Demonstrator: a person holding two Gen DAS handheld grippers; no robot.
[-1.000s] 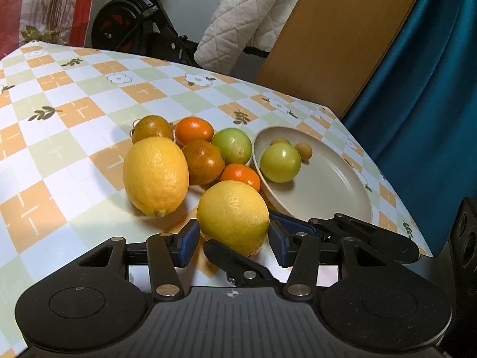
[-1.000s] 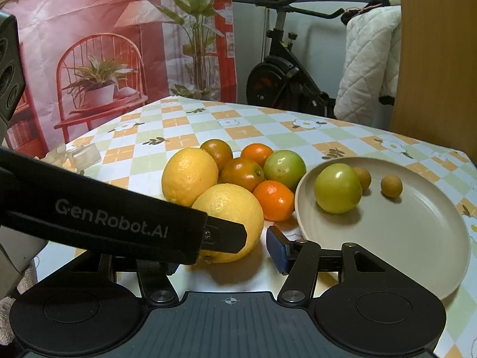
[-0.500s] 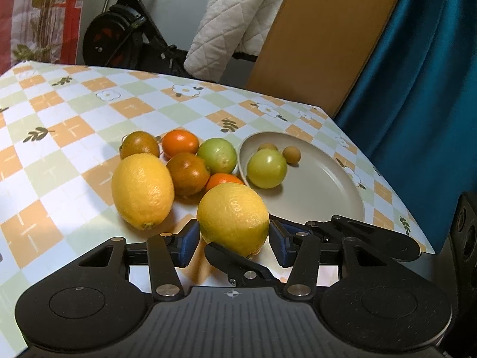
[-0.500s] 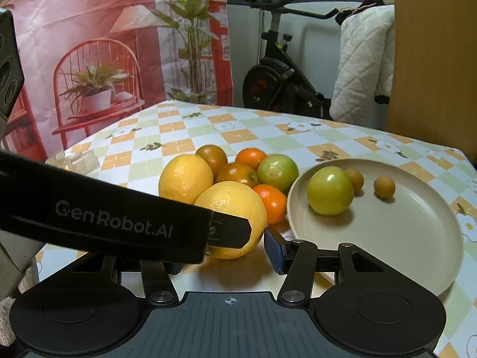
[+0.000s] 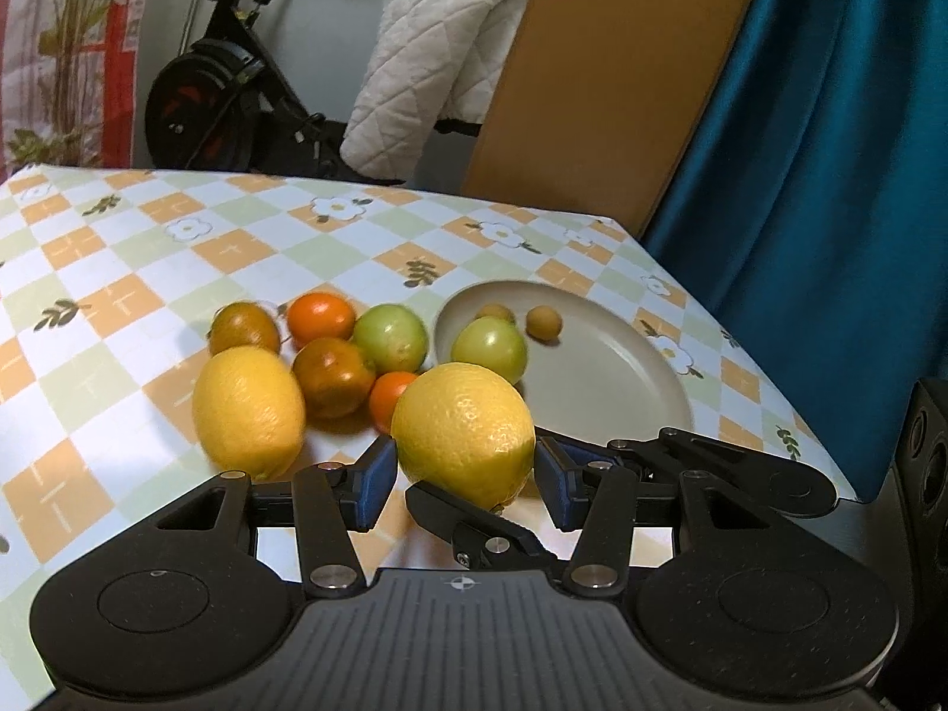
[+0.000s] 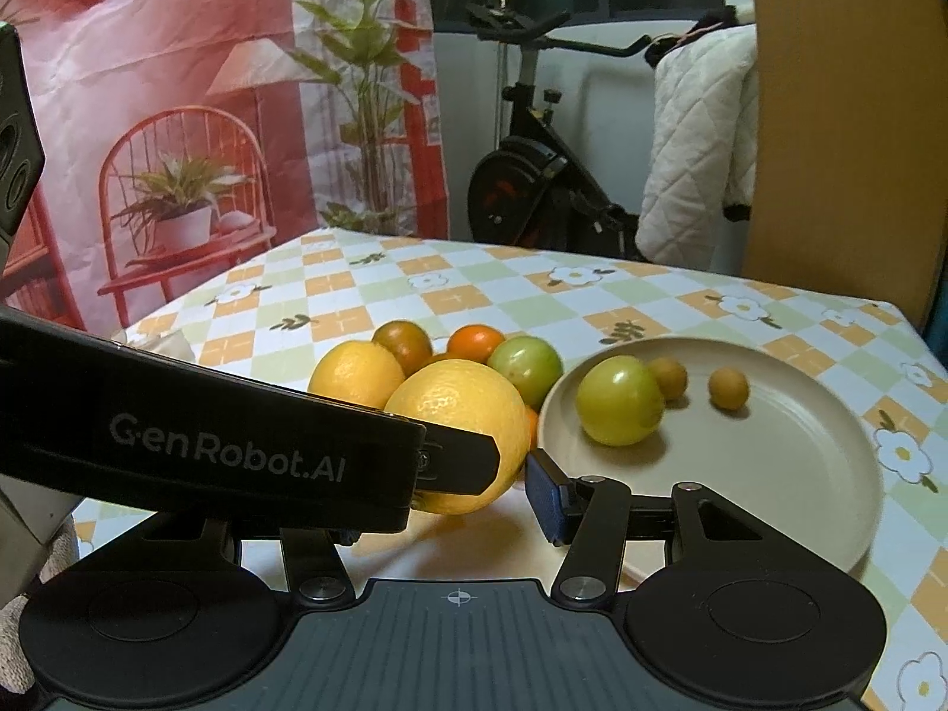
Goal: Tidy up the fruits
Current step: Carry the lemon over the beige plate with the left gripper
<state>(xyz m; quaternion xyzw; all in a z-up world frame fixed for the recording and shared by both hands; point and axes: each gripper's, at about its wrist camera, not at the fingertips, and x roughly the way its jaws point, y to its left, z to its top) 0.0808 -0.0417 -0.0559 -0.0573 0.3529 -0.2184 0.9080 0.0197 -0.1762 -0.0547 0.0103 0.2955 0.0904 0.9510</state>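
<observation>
My left gripper (image 5: pixel 462 474) is shut on a large yellow lemon (image 5: pixel 463 431) and holds it above the table, just left of the beige plate (image 5: pixel 616 379). The lemon also shows in the right wrist view (image 6: pixel 468 409), with the left gripper's body across it. The plate (image 6: pixel 800 474) holds a green fruit (image 6: pixel 619 407) and two small brown fruits (image 6: pixel 729 388). A second lemon (image 5: pixel 249 412), oranges (image 5: pixel 320 316) and a green fruit (image 5: pixel 391 338) sit in a cluster on the table. My right gripper (image 6: pixel 444 503) is open and empty; its left finger is hidden.
The table has a checked orange and green cloth (image 5: pixel 118 272). Its right edge runs close behind the plate, next to a blue curtain (image 5: pixel 829 178). An exercise bike (image 6: pixel 533 178) and a wooden board (image 5: pixel 592 89) stand beyond the far edge.
My left gripper has lifted the lemon off the table and carried it to the right, toward the plate. The right gripper has risen slightly and stays open.
</observation>
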